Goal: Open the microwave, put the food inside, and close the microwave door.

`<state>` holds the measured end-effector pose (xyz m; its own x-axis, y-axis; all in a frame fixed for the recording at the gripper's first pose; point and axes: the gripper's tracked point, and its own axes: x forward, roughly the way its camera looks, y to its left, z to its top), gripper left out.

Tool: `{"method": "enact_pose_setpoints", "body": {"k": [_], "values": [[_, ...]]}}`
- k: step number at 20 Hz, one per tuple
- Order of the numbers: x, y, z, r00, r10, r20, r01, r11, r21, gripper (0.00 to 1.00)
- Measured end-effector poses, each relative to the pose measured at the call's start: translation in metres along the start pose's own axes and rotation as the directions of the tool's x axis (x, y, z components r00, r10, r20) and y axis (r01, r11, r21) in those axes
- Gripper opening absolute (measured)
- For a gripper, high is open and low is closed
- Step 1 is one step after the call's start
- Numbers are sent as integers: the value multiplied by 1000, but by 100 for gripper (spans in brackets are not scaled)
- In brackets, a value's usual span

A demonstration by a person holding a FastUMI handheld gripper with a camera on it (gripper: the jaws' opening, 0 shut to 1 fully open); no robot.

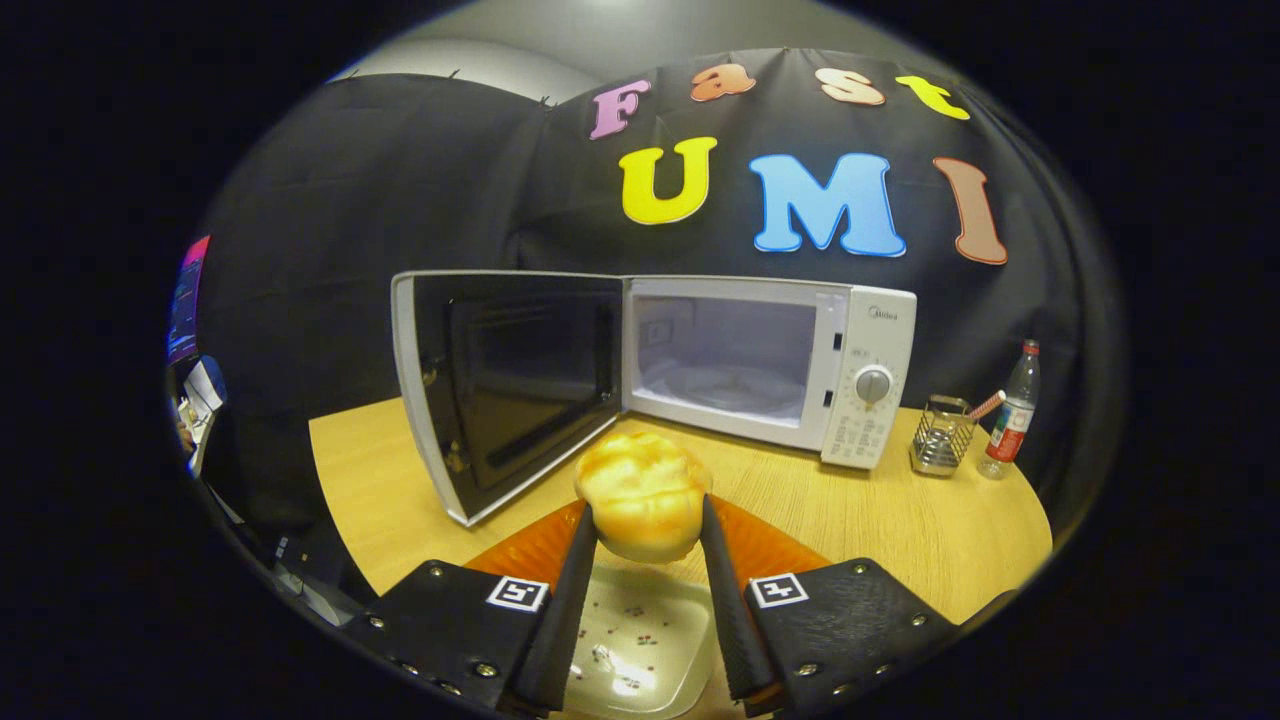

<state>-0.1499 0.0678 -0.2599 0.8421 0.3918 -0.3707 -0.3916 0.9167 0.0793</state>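
The gripper (646, 525) is closed on a bun (644, 493). Both fingers (570, 590) press on the bun's sides, one on the left and one on the right. The bun is round and golden, with a bumpy top, and it has no clear long side. It is held up in the air, above a plate (640, 640). The plate is pale with tiny red and green marks on it. It sits on an orange mat (535, 548) at the near edge of the wooden table (900, 520). Each gripper block has a small black and white square tag on top.

Beyond the bun stands the white microwave (865, 375), near the far edge of the table. Its long side runs left to right, and its front faces the gripper. The microwave door (505, 385) is swung wide open to the left, with its dark inner side showing. The inside of the microwave is pale. A round knob sits on the panel at the right. A small brand word is at the top of that panel, but it is too small to read for sure.

To the right of the microwave, near the table's far right edge, is a wire holder (940, 435) with a red and white stick in it. Just beside it stands a clear bottle (1012, 412) with a red cap and a red label.
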Motion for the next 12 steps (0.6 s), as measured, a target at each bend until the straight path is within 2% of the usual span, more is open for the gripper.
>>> {"method": "enact_pose_setpoints", "body": {"k": [7,10,12], "values": [[39,1,70,993,66,95,-74,993,91,59],[56,5,83,991,88,97,-104,979,173,59],[72,7,86,991,102,87,-123,952,279,59]]}}
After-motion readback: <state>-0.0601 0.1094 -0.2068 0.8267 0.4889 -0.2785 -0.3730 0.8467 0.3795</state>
